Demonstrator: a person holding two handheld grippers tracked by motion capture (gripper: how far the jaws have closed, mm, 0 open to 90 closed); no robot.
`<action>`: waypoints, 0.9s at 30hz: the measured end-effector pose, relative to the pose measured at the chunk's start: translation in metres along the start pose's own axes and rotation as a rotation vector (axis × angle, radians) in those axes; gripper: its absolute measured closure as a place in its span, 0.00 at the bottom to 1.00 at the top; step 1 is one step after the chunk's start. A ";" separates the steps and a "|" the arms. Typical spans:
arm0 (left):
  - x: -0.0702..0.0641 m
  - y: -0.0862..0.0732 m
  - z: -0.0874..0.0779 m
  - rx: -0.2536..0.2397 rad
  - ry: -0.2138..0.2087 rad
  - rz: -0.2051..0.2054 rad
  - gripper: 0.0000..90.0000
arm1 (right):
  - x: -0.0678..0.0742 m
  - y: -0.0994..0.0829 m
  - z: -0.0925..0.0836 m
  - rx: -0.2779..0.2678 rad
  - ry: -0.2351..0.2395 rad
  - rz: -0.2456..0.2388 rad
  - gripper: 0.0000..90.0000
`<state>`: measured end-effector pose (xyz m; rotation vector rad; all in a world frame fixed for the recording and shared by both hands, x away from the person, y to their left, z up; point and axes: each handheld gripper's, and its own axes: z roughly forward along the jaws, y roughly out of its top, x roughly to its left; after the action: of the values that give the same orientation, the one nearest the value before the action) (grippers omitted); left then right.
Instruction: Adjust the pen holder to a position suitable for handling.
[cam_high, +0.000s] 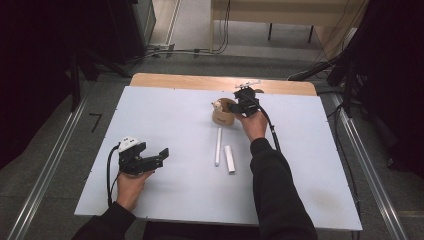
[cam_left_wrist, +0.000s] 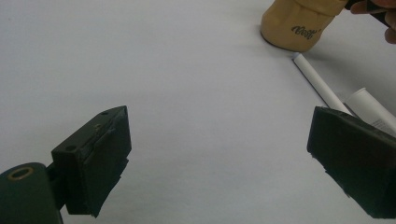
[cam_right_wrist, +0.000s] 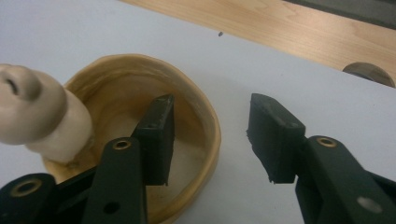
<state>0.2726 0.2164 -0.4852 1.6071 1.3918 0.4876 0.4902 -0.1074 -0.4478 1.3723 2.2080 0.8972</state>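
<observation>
Right gripper view: right hand-held gripper (cam_right_wrist: 210, 140), jaws spread, straddles the round tan cup (cam_right_wrist: 201, 112)'s smooth rim.

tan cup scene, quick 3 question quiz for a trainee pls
1. True or false: the right gripper has one jaw inside the tan cup and one outside its rim.
2. How many white tubes lie near the cup? A) one B) two C) four
3. What does the left gripper hold?

Key: 1 true. 2 B: a thin tube and a thick tube. 3 nothing; its jaws stand open.
</observation>
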 end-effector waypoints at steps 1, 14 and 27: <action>0.000 0.000 0.000 -0.001 0.001 0.000 0.07 | 0.000 0.001 0.002 0.012 0.001 0.002 0.57; 0.000 0.000 0.000 0.001 -0.005 -0.002 0.07 | -0.001 0.005 0.018 0.110 0.048 0.013 0.78; 0.000 0.000 0.000 0.004 -0.005 -0.002 0.07 | 0.002 0.005 0.016 0.126 0.014 -0.032 0.82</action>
<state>0.2724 0.2164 -0.4853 1.6093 1.3917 0.4794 0.5026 -0.0987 -0.4558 1.3856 2.3255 0.7695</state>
